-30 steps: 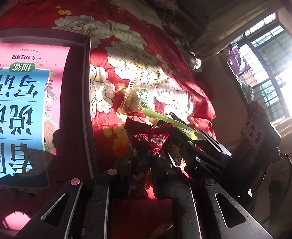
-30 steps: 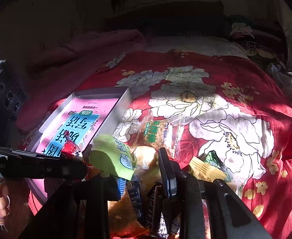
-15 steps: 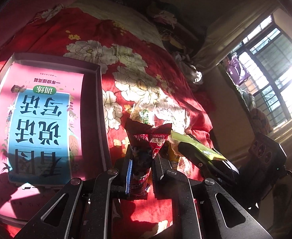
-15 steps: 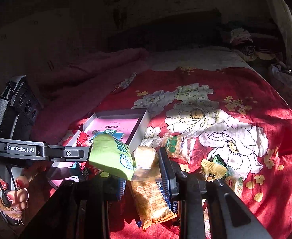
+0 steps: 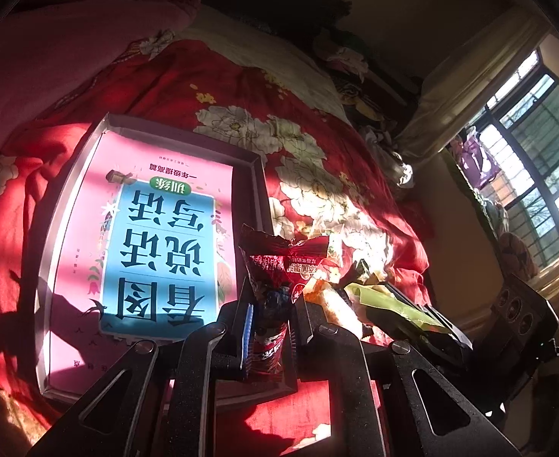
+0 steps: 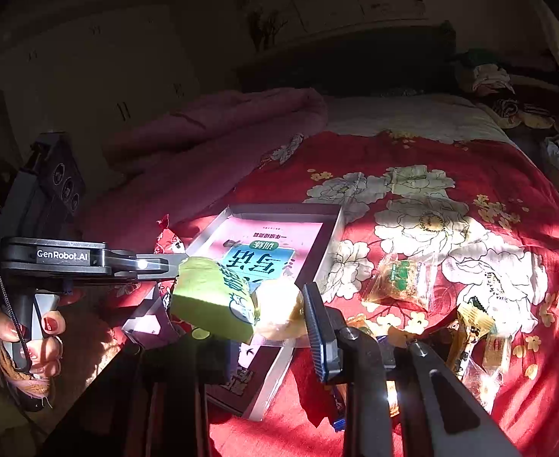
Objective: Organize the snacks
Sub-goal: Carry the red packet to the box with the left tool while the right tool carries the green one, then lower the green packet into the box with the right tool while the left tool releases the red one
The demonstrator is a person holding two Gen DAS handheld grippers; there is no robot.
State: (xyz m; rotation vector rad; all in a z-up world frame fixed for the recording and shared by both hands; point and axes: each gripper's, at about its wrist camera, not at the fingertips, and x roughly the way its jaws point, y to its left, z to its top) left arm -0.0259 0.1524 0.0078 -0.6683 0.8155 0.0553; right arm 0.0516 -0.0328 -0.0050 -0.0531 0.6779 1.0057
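My left gripper [image 5: 269, 327] is shut on a dark red snack packet [image 5: 279, 262], which stands up between its fingers above the near right corner of a shallow grey tray [image 5: 258, 179]. A pink and blue book [image 5: 157, 251] lies in the tray. My right gripper [image 6: 256, 327] is shut on a pale bun in a green wrapper [image 6: 214, 297], held over the tray's [image 6: 323, 243] near end. The right wrist view shows the left gripper [image 6: 172, 262] side-on at the left, with the red packet [image 6: 167, 236] in it.
Loose snacks lie on the red flowered bedspread [image 6: 412, 175] right of the tray: a clear packet with a green label [image 6: 401, 278] and yellow packets [image 6: 473, 327]. A pink blanket [image 6: 218, 122] is bunched behind the tray. A hand [image 6: 31, 339] holds the left gripper's handle. A bright window [image 5: 538, 175] is at the right.
Both grippers have risen and pulled back with their packets still held. More of the tray and bed now shows, and both packets hang near the tray's near end.
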